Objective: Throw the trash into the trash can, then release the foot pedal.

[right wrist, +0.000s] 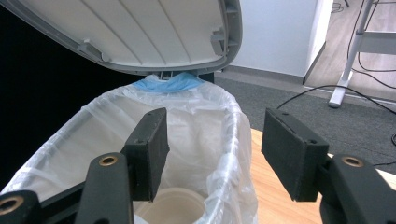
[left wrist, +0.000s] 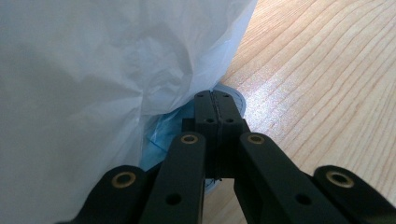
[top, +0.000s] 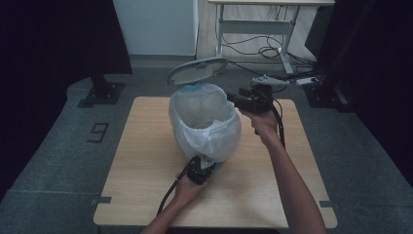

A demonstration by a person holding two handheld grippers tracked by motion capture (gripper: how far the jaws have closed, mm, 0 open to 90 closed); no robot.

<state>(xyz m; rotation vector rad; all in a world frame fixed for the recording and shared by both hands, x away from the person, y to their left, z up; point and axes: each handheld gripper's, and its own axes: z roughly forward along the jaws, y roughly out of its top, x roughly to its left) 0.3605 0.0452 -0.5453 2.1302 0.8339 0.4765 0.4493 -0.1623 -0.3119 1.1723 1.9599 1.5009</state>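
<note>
A small bin lined with a white plastic bag [top: 204, 122] stands mid-table, its grey lid [top: 197, 70] raised at the back. The bag [left wrist: 93, 70] hangs over the bin's side, and blue plastic shows under it. My left gripper [top: 199, 168] sits low at the bin's near foot, jaws shut, its tips [left wrist: 215, 99] over a grey rounded part at the base [left wrist: 236, 95]. My right gripper [top: 234, 100] hovers open beside the right rim, looking into the bin [right wrist: 187, 121] under the lid [right wrist: 140, 32]. A cream round object [right wrist: 170, 207] lies inside. Nothing is between the right gripper's [right wrist: 215, 149] jaws.
The wooden table [top: 146, 170] has free room left, right and in front of the bin. Beyond it are grey carpet, a black stand base [top: 100, 90], a floor mark [top: 99, 131], and a white desk frame with cables [top: 258, 34].
</note>
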